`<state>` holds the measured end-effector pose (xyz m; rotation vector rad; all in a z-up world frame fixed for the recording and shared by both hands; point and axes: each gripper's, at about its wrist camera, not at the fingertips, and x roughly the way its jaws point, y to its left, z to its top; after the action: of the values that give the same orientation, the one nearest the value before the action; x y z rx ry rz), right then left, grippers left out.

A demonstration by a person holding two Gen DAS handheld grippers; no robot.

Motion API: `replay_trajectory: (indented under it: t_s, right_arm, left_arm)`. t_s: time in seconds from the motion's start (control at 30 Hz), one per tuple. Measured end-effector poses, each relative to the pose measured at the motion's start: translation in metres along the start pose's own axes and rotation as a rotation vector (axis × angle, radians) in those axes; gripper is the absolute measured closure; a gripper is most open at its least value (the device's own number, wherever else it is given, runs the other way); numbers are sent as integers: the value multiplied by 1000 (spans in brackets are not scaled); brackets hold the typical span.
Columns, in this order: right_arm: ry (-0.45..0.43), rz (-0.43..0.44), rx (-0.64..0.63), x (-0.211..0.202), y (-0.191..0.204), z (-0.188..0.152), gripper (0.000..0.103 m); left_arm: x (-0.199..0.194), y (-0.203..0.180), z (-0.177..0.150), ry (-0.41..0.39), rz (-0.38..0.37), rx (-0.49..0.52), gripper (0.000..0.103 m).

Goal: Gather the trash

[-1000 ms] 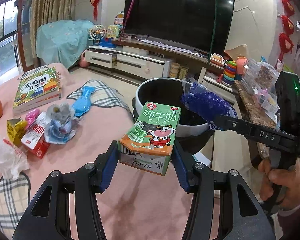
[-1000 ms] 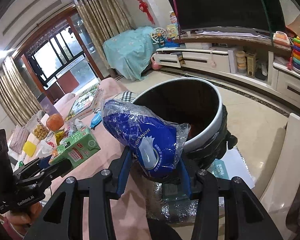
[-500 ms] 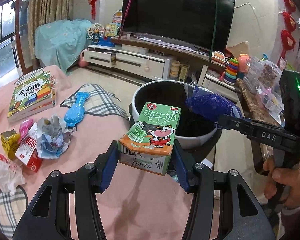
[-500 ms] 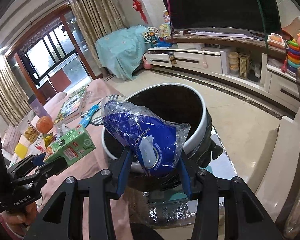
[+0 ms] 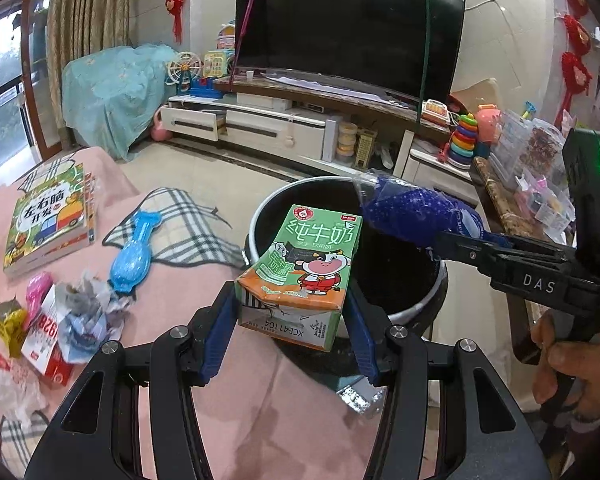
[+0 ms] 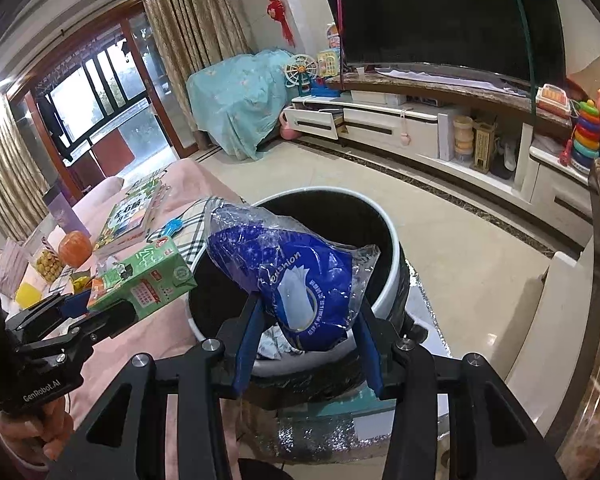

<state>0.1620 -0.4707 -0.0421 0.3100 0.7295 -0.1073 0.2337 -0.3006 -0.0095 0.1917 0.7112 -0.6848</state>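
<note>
Left gripper [image 5: 294,312]: I have its blue pads clamped on the green milk carton [image 5: 304,268], held at the bin's near rim
Right gripper [image 6: 308,334]: I have it pinching the blue plastic wrapper [image 6: 296,280] over the bin's mouth
Bin [image 6: 394,268]: white-rimmed, black inside, beside the pink table [image 5: 172,300]

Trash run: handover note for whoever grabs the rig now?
Left gripper: jaws shut on the green milk carton, held at the near edge of the trash bin.
Right gripper: jaws shut on the blue plastic wrapper, held over the bin's opening.
Done: both pieces picked up and brought to the bin; some trash already lies inside it.
Left: release both into the bin, then collect what remains on the pink tablecloth: crumpled paper, red-and-white box, yellow carton, clear plastic bag. The book looks like a keeper.
</note>
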Motion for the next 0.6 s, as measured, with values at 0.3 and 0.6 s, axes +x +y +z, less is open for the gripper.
replay_trajectory:
  t_s: [0.3, 0.6]
  right_arm:
    - [31, -33, -37, 15, -1, 10, 58]
    - [58, -43, -46, 26, -2, 14, 58]
  left_arm:
    - [16, -8, 11, 14, 12, 28, 51]
    - [33, -11, 19, 38, 17, 33, 51]
